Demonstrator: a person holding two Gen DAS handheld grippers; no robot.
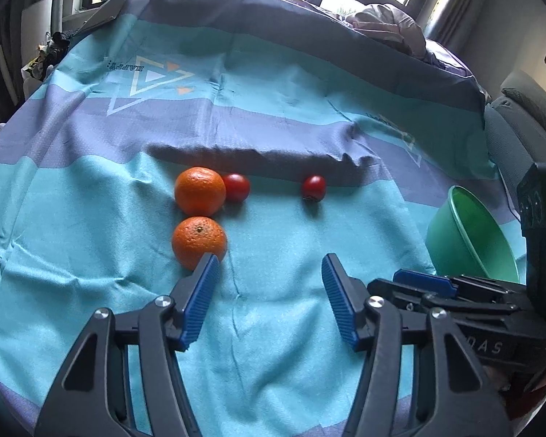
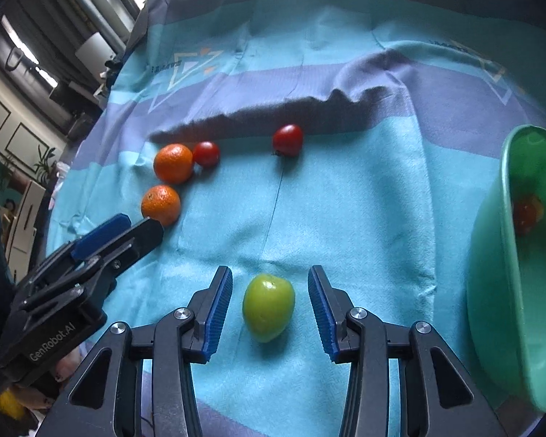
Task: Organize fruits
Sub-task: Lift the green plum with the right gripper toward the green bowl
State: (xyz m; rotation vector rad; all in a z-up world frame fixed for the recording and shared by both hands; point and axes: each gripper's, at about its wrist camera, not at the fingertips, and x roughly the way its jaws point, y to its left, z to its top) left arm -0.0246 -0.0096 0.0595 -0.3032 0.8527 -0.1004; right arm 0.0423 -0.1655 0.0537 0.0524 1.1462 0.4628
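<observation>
Two oranges lie on the blue cloth, a far one and a near one. A red tomato touches the far orange; another tomato lies apart to the right. My left gripper is open and empty, its left finger just in front of the near orange. My right gripper is open with a green apple between its fingers, not touching. A green bowl at the right holds a red fruit.
The cloth has a raised fold with a dark shadow behind the fruits. A sofa arm stands at the right; windows and clutter lie beyond the far edge. The left gripper shows in the right wrist view.
</observation>
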